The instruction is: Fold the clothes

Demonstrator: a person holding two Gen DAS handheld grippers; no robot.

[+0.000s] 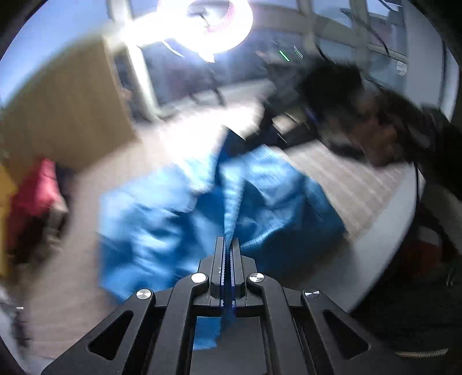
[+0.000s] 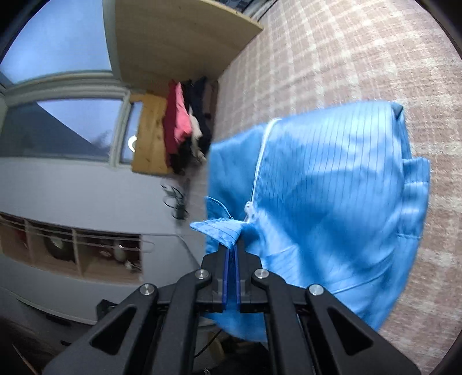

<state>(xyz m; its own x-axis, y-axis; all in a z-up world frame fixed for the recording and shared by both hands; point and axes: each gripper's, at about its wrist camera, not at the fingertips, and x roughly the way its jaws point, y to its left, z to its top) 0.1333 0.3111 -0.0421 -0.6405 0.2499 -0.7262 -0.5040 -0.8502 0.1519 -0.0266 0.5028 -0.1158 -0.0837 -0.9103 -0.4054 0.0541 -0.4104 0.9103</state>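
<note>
Both grippers are pinching the same blue garment. In the left wrist view the left gripper (image 1: 228,245) has its jaws pressed together on a ridge of the blue garment (image 1: 173,213), which spreads away from the fingers in blurred folds over the tabletop (image 1: 340,178). In the right wrist view the right gripper (image 2: 232,251) is clamped on a pointed flap of the cloth, apparently the collar, just beside a white zipper (image 2: 257,173) that runs up the front. The fabric there shows thin dark pinstripes, and the bulk of it bulges to the right of the fingers, over the checked covering.

A pinkish-beige cloth with a pale grid pattern covers the tabletop; in the left view its rounded grey edge (image 1: 384,230) curves along the right side. At the far side of the surface stands a plywood board (image 2: 179,37), and next to it a heap of other clothes (image 2: 184,127) in red, pink, black and white rests against a wooden panel. Beyond the tabletop edge are windows with pale frames (image 2: 66,78), grey walling and low open shelving (image 2: 72,253) holding small items too blurred to identify. A bright ring light (image 1: 205,26) glares at the top of the left view, and a person in dark clothing (image 1: 375,115), heavily blurred, is at the right.
</note>
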